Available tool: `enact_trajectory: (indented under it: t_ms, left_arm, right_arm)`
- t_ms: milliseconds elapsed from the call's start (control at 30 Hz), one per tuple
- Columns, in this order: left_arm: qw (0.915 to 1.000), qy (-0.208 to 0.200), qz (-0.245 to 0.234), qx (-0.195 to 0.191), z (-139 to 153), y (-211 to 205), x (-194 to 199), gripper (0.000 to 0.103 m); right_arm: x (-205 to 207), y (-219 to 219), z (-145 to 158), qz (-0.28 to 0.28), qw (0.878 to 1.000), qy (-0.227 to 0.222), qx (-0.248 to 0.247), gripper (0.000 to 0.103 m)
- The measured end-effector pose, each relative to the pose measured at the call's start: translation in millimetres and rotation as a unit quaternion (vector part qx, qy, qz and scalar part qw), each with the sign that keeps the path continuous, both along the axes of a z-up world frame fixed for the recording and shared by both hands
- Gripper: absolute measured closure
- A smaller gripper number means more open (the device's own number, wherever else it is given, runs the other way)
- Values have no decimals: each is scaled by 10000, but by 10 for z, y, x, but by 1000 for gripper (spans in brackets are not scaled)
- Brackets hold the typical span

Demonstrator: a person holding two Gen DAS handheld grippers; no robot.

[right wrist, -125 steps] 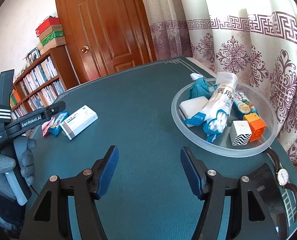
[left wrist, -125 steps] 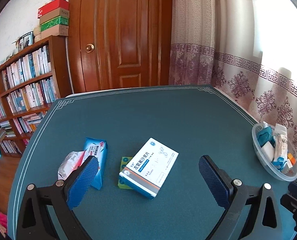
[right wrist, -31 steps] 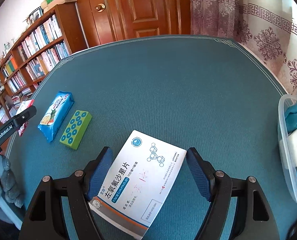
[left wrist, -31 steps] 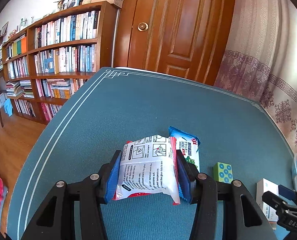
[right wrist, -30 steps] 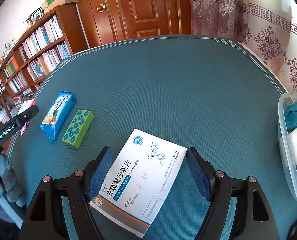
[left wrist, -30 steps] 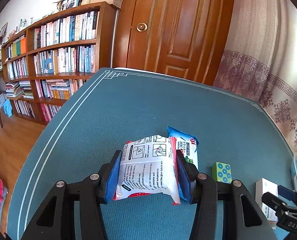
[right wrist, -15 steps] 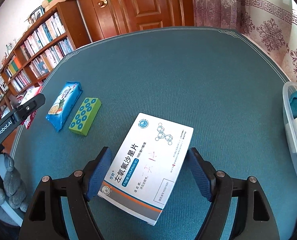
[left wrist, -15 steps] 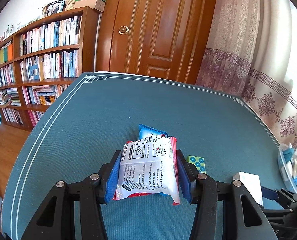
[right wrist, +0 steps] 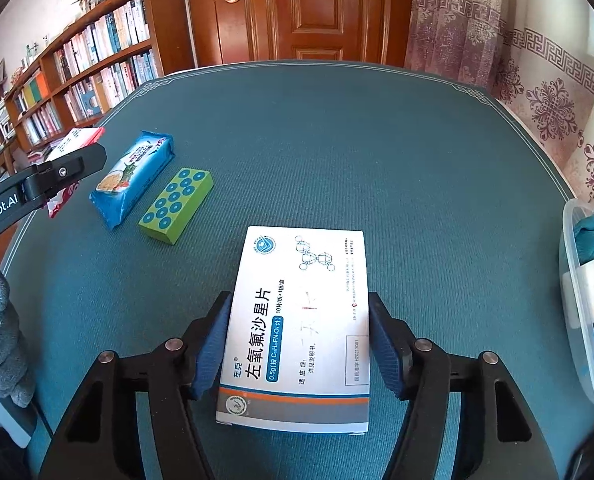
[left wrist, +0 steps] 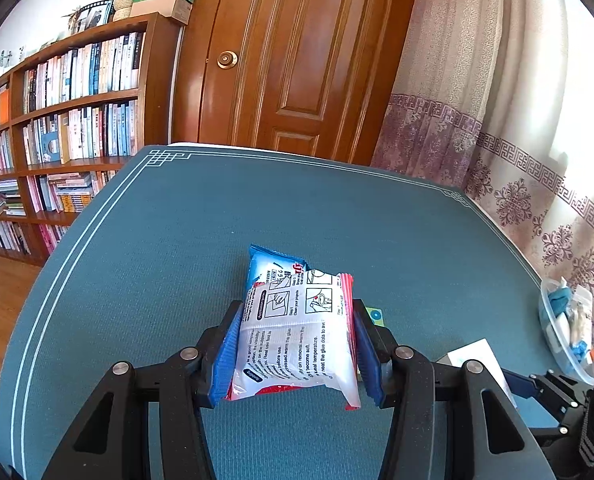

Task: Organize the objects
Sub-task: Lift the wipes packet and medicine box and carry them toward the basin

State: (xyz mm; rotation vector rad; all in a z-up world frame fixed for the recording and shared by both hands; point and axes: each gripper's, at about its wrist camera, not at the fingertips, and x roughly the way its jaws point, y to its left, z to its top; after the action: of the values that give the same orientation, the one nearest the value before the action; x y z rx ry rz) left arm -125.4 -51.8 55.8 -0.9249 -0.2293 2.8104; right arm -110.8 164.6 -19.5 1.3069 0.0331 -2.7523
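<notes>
My left gripper (left wrist: 297, 312) is shut on a white and red packet (left wrist: 297, 340), holding it just above the teal table (left wrist: 177, 260). Beyond it lie a blue snack pack (left wrist: 269, 264) and a green dotted block (left wrist: 376, 315). In the right wrist view my right gripper (right wrist: 299, 300) is closing on a white medicine box (right wrist: 301, 320). Its blue pads (right wrist: 213, 344) touch both long sides of the box, which lies flat on the table. The snack pack (right wrist: 133, 178) and green block (right wrist: 177, 206) lie to the box's upper left.
A clear plastic bowl (right wrist: 573, 300) holding several items stands at the table's right edge. A grey gloved hand (right wrist: 1, 320) holds the left gripper's handle at the left. Bookshelves (left wrist: 57, 120), a wooden door (left wrist: 297, 60) and curtains (left wrist: 517, 120) stand behind the table.
The right jaws have narrowed onto the medicine box, which now lies square between the pads. The left gripper has swung right with the packet, over the blue snack pack.
</notes>
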Motion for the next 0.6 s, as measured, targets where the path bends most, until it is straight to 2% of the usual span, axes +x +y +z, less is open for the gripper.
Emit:
enact_trajectory:
  t_ms: [133,600]
  left_arm:
    - [9998,-9,-164,137,5,14,10,49]
    - [9993,16,-373,3,-8,180,57,49]
  right_arm:
    - [63,37,20,35,9999,17,-129,38]
    - [268,297,207,-180,9987,221,-425,38]
